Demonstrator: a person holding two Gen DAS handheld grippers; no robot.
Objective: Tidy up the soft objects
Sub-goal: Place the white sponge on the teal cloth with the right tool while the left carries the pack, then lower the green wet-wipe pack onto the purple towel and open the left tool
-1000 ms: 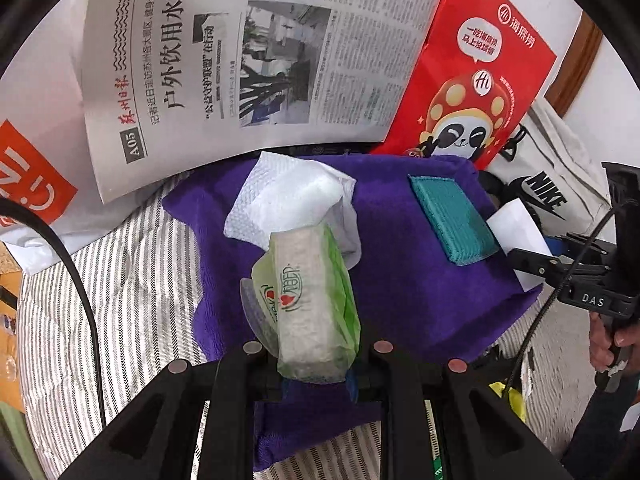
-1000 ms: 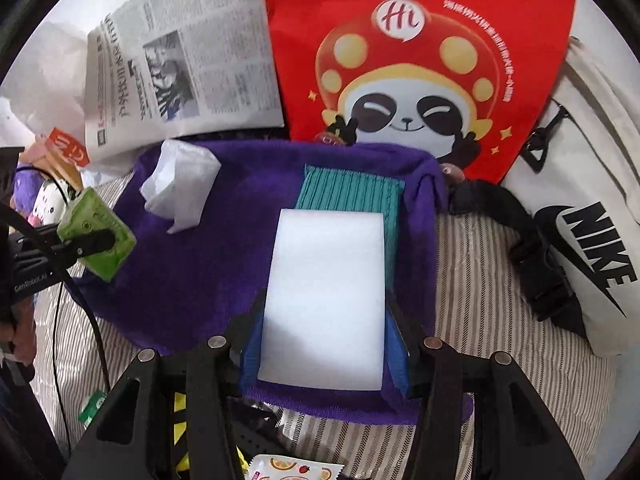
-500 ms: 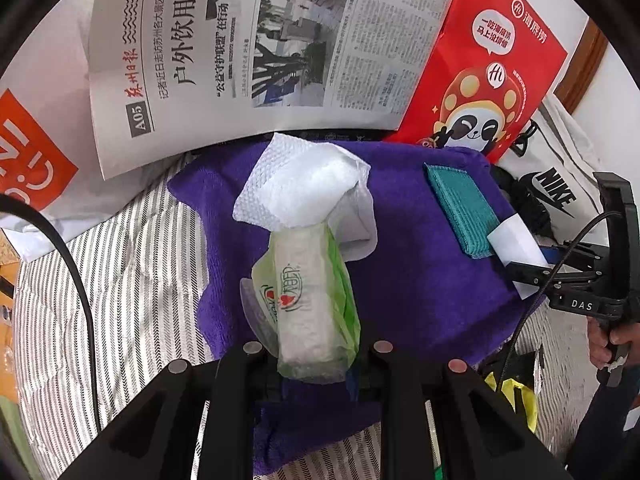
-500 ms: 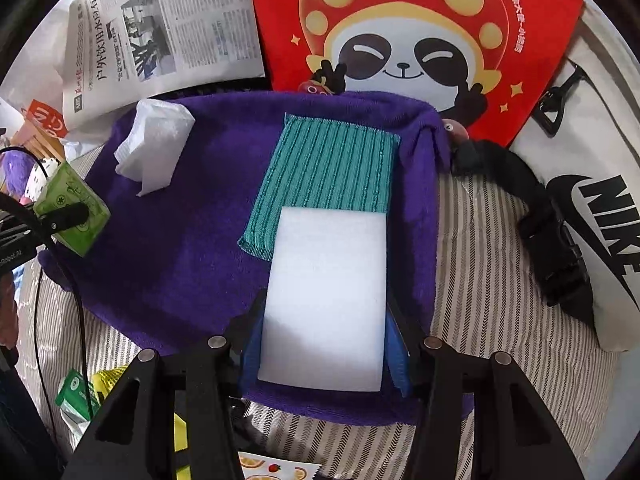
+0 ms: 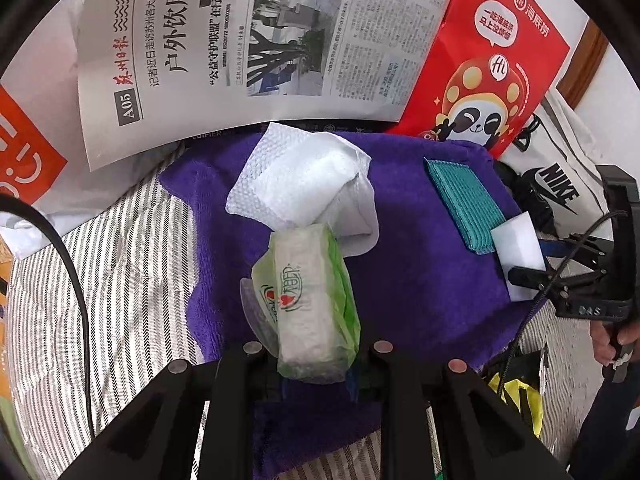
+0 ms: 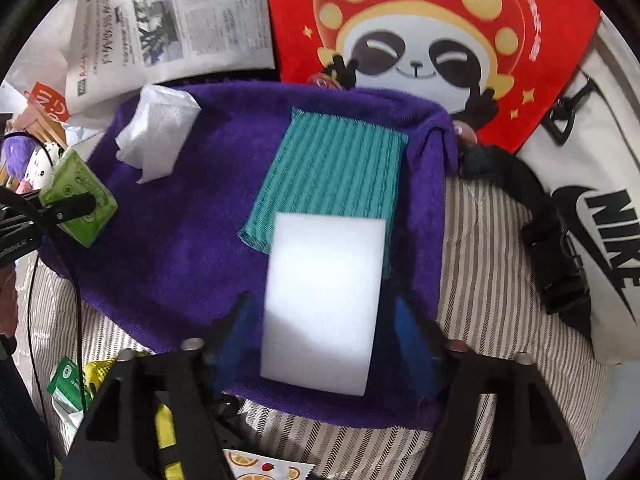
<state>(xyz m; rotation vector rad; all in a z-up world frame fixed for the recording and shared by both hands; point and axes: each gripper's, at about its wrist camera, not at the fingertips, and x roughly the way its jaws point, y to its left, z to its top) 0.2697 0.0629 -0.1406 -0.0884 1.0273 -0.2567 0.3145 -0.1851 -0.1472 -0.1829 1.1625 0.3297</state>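
My left fingers [image 5: 240, 364] pinch the green tissue pack [image 5: 308, 300] above the purple towel [image 6: 180, 248]. My right gripper [image 6: 320, 320] is spreading, its blue pads clear of the white sponge [image 6: 324, 300], which overlaps the near end of the teal cloth [image 6: 340, 168].

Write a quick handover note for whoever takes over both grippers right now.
Left gripper: shut on the green tissue pack, held above the purple towel.
Right gripper: jaws opening, pads clear of the white sponge, which lies on the towel overlapping the teal cloth.
Done: crumpled tissue, teal cloth and sponge are on the towel.
Left: set the tissue pack down, probably on the towel too.
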